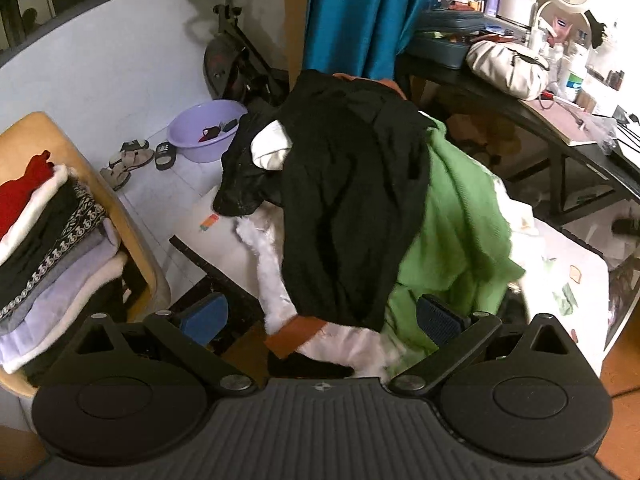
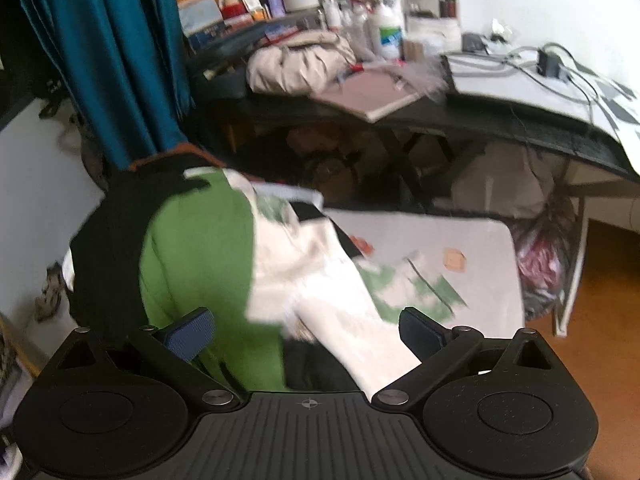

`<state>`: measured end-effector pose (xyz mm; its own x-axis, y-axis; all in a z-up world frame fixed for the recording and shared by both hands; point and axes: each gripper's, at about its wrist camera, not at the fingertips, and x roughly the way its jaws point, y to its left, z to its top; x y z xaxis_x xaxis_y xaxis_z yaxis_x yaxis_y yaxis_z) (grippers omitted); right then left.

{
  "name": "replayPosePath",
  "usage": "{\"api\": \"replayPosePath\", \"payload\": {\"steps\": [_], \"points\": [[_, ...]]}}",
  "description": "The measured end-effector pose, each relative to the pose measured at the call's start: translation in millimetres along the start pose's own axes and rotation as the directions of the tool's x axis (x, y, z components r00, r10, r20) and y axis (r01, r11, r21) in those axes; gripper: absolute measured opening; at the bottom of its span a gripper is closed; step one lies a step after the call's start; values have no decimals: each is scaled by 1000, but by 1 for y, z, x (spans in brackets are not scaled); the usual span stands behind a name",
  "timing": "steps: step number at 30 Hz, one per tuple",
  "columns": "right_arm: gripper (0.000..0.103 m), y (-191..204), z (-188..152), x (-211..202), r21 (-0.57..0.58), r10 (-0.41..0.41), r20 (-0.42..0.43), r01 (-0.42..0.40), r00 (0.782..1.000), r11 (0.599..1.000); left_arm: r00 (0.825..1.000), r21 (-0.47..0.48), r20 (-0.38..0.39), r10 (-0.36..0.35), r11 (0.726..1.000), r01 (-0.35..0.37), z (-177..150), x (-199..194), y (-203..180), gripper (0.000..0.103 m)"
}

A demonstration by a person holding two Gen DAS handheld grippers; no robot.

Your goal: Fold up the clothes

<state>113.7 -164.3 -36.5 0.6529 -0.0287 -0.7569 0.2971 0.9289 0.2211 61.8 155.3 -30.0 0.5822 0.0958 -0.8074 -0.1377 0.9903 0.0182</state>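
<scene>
A heap of unfolded clothes fills the middle of the left wrist frame: a matte black garment (image 1: pixel 344 208) draped on top, a ribbed green knit (image 1: pixel 460 224) spilling to its right, and fluffy white fabric (image 1: pixel 276 280) with a rust-brown cuff (image 1: pixel 298 332) at the lower centre. The heap lies on a white table (image 1: pixel 576 268).

At left, a rounded wooden chair (image 1: pixel 48 132) carries a stack (image 1: pixel 52 232) of folded pieces, red on top, then white, black, a patterned knit and pale lilac. In the upper left a lilac plastic basin (image 1: pixel 204 128) on the floor holds a few small dark items.

The left gripper (image 1: pixel 320 316) is spread wide above the heap, its blue textured pads gripping nothing. The right gripper (image 2: pixel 308 332) is likewise wide open and empty, over blurred green and white cloth. A cluttered black desk (image 2: pixel 500 120) crosses the upper right.
</scene>
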Motion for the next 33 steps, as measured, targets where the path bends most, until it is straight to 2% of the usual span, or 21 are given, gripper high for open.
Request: {"api": "replayPosePath", "payload": {"steps": [5,10,16,18,21,28,33], "points": [[98,70,18,38,-88,34,40,-30,999,996,999,-51,-41,-7,999,5,20,38,41,102],[95,141,26,85,-162,31,8,-29,999,986,998,-76,-52,35,996,-39,44,72,83,102],[80,210,26,126,-244,79,-13,-80,997,966,995,-140,-38,92,985,-96,72,103,126,102],[70,225,26,138,-253,103,-25,-106,994,962,994,-156,-37,104,982,-108,79,111,139,102],[63,249,27,158,-257,137,-31,-140,990,956,991,-176,-47,123,976,-129,85,122,157,102],[63,295,28,192,-341,167,12,-152,986,927,985,-178,-83,149,971,-161,85,139,187,102],[63,314,29,221,-389,142,11,-126,990,912,983,-176,-107,146,971,-164,82,148,195,102]]}}
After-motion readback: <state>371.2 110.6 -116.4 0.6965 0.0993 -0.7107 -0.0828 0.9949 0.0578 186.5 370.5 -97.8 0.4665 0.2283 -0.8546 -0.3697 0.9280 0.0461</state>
